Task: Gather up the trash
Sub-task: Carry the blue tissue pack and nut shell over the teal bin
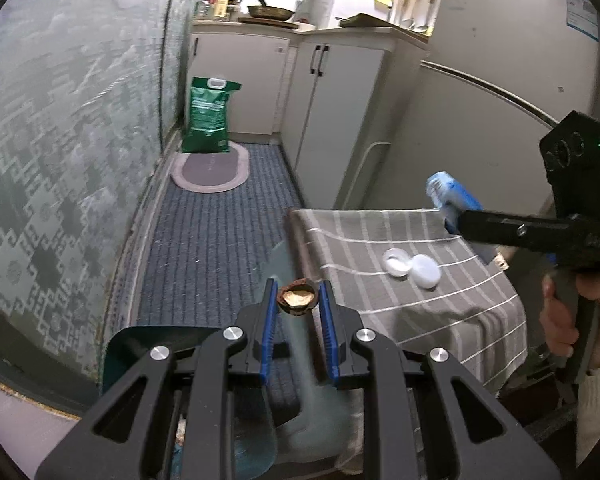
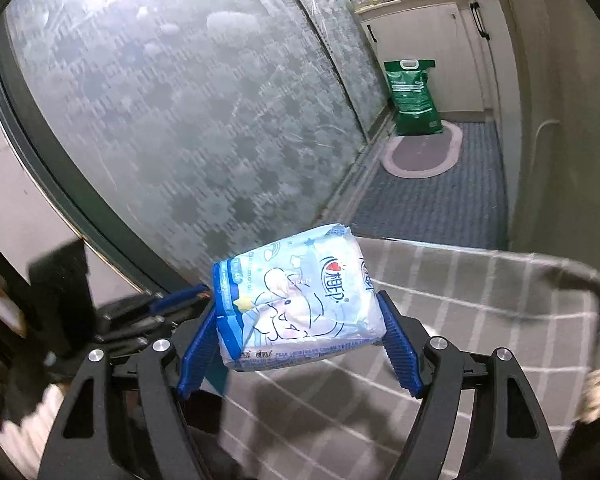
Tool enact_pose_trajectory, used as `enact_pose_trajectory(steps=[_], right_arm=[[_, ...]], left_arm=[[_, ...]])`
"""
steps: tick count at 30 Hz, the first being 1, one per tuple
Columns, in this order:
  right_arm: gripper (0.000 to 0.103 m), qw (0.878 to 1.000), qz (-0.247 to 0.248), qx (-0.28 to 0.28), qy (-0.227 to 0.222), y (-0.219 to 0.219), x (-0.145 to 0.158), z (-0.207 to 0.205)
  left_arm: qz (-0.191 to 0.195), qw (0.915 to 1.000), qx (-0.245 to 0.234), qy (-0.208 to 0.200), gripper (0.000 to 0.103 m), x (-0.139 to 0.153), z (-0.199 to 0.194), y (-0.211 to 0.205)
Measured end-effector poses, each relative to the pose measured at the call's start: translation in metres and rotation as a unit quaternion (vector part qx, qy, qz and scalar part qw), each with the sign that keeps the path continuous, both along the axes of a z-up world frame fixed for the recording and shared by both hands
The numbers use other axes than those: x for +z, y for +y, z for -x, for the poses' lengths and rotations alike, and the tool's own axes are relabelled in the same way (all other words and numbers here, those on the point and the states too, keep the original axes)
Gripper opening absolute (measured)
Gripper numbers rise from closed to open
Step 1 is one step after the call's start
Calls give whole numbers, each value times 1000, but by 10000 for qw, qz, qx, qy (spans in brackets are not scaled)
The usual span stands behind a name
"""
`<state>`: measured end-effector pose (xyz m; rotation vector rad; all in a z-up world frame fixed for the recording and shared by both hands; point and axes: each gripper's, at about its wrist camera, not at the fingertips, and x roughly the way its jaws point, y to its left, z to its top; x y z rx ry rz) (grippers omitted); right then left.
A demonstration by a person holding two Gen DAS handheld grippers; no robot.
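Two pieces of trash are held, one in each pair of tongs. In the left wrist view, the left tongs (image 1: 299,300) sit at lower centre, their blue pads clamped on a small brown nutshell (image 1: 297,299) (it looks like a hollow half shell, open side toward the camera). Below them, at the lower left of that frame, shows the dark green rim of a bin (image 1: 120,344). To the right lies the surface (image 1: 440,320), draped in a grey cloth with white stripes, and on it rest two white round lids (image 1: 410,268), touching each other. At the right edge a hand (image 1: 560,312) grips the handle of the right tongs (image 1: 446,204), whose tips reach over the far edge of the surface with something blue between them. The right wrist view makes that plain: the right tongs (image 2: 298,320) stand wide and are clamped on a light blue tissue pack (image 2: 296,300), held above the striped cloth at lower centre. A green sack (image 2: 414,96) stands on the floor at the upper right.
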<state>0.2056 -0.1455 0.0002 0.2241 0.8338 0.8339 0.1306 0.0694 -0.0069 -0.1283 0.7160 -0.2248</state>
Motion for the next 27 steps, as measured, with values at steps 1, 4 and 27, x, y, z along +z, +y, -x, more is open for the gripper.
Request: enact_pose_trajectory(steps=[1,4,27], right_arm=[[75,10000,-31,47,41,6,-1,1],[75,9999,94,135,33,24,-2,1],[76,9943,609,863,-167,126,-9,12]], left_arm=[[-29,10000,29,21,22,-1,2,4],[-125,9998,109,98,22,-7,7,15],[-618,9924,392,991,23,-63,27,78]])
